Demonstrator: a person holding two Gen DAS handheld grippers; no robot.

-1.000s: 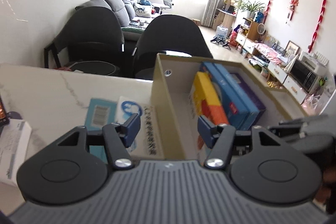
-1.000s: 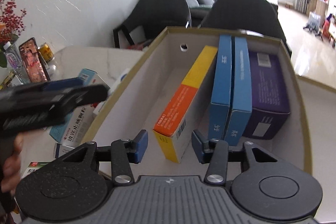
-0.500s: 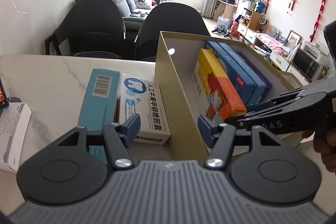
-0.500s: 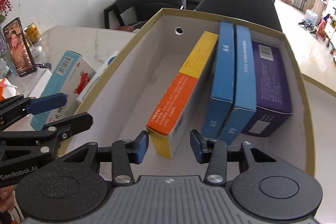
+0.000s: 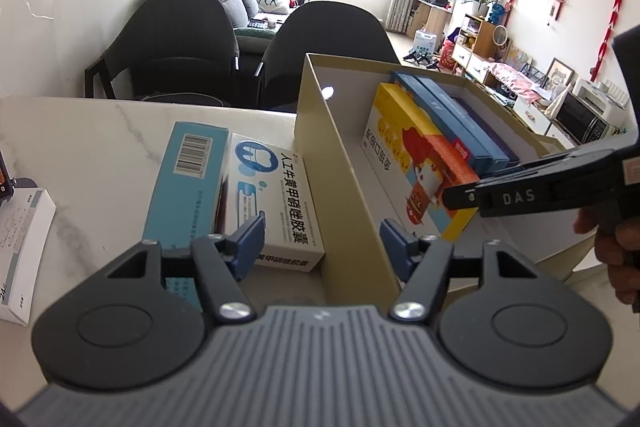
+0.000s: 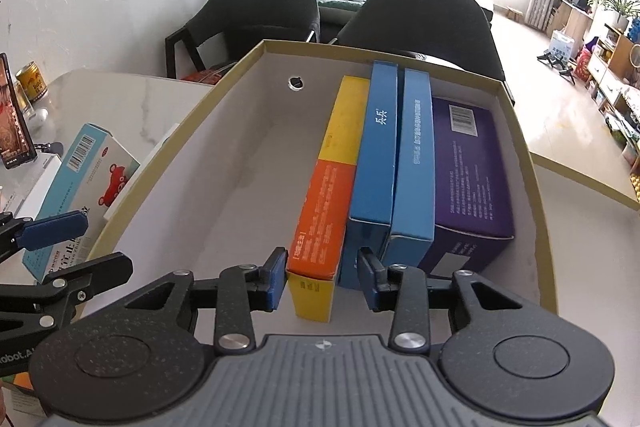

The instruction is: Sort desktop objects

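Note:
An open tan carton (image 6: 536,187) holds an orange-and-yellow box (image 6: 324,211) on edge, against two blue boxes (image 6: 376,155) and a purple box (image 6: 468,167). My right gripper (image 6: 322,279) straddles the orange box's near end. Its jaws are closing: the left pad is at the box and the right pad is still apart. My left gripper (image 5: 322,243) hangs over the carton's left wall (image 5: 320,147). Its jaws are opening and hold nothing. A white medicine box (image 5: 276,195) and a light-blue box (image 5: 188,187) lie just left of the carton.
A phone (image 6: 14,115) and a can (image 6: 30,83) stand at the table's far left. A white paper packet (image 5: 20,247) lies at the left edge. Two dark chairs (image 5: 180,39) stand behind the table. A flat tan lid (image 6: 580,179) lies right of the carton.
The orange box leaned left before; it now stands upright against the blue boxes, and the right jaws have narrowed around it. The left view has drawn back from the carton.

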